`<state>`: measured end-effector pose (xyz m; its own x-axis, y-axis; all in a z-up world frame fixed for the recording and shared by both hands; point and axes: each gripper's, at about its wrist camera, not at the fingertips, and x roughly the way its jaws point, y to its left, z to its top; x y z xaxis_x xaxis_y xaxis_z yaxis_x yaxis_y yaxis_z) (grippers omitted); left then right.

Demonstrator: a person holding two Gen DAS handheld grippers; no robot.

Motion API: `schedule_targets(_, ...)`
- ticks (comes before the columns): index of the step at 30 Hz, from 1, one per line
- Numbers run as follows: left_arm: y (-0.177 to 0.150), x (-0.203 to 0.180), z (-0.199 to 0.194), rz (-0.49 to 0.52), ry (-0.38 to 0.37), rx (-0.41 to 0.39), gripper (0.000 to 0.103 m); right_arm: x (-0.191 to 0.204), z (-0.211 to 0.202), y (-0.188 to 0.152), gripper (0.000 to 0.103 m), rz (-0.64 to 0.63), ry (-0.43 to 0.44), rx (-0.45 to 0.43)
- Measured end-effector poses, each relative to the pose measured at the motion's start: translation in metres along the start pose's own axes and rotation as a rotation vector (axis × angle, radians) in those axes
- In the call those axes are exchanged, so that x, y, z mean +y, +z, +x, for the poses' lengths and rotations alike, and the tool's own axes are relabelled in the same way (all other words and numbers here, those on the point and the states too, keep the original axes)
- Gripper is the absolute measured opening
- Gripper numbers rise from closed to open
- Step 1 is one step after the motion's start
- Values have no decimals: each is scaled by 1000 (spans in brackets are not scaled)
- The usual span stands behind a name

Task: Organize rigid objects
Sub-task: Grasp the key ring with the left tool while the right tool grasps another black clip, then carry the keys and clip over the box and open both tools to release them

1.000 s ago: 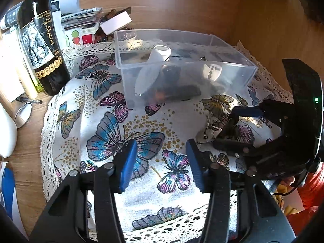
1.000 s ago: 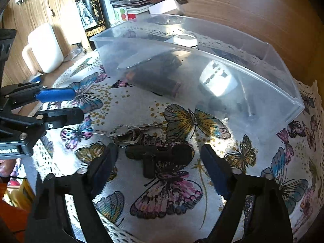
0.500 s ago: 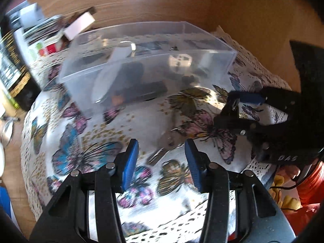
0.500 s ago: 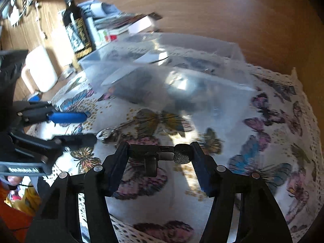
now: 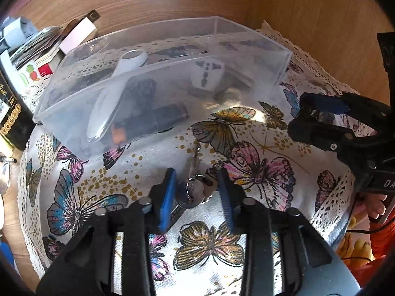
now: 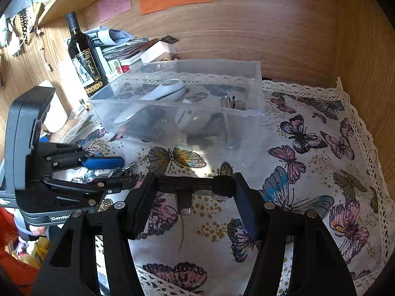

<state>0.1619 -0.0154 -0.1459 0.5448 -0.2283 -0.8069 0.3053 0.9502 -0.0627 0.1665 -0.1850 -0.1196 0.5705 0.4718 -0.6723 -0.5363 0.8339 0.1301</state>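
Note:
A clear plastic bin (image 5: 74, 113) (image 6: 249, 120) stands on the butterfly cloth and holds a white handle-shaped device (image 5: 116, 83), a white adapter (image 5: 207, 74) and dark items. My right gripper (image 6: 195, 187) is shut on a black T-shaped tool (image 6: 187, 190) and holds it above the cloth in front of the bin; it also shows in the left wrist view (image 5: 318, 120). My left gripper (image 5: 196, 192) is open with a key ring (image 5: 195, 192) lying on the cloth between its fingers; it also shows in the right wrist view (image 6: 116, 170).
A dark wine bottle (image 6: 84, 56), stacked papers and a white box (image 6: 158, 50) stand behind the bin at the left. A white mug (image 6: 55, 113) is at the left. Wooden walls close the back and right. The cloth (image 6: 321, 162) stretches to the right of the bin.
My right gripper closed on the black tool and lifted it off the cloth. My left gripper moved right and forward until the key ring lay between its open fingers.

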Motion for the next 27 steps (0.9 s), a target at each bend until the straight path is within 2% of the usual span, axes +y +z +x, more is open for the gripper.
schedule_targets(6, -7, 5, -7, -16, 16, -15, 27, 6, -1, 2, 58, -8, 16, -21)
schedule_targets(8, -10, 2, -14, -16, 24, -34, 15, 8, -2, 4, 58, -14, 15, -26)
schedule_targets(9, -10, 3, -21, -18, 37, -50, 13, 9, -2, 5, 58, -15, 15, -28)
schedule_targets(14, -14, 4, -42, -28, 50, -92, 12, 10, -6, 9, 58, -14, 12, -48)
schedule_targets(17, -19, 5, -46, -8, 27, -69, 12, 11, -7, 11, 58, -14, 15, -54)
schedule_targets(19, -24, 4, -47, -4, 21, -56, 19, 12, -7, 11, 58, -11, 21, -51)
schedule_targets(21, -31, 4, -48, 8, 39, -50, 44, 13, -6, 11, 58, -10, 25, -47)
schedule_targets(22, -33, 3, -48, 10, 50, -53, 49, 14, -6, 10, 58, -12, 26, -46)
schedule_targets(23, -34, 4, -47, 13, 58, -52, 52, 15, -5, 10, 58, -14, 25, -45)
schedule_targets(27, -36, 8, -37, 1, 46, -5, 52, 17, -5, 9, 58, -22, 29, -44)
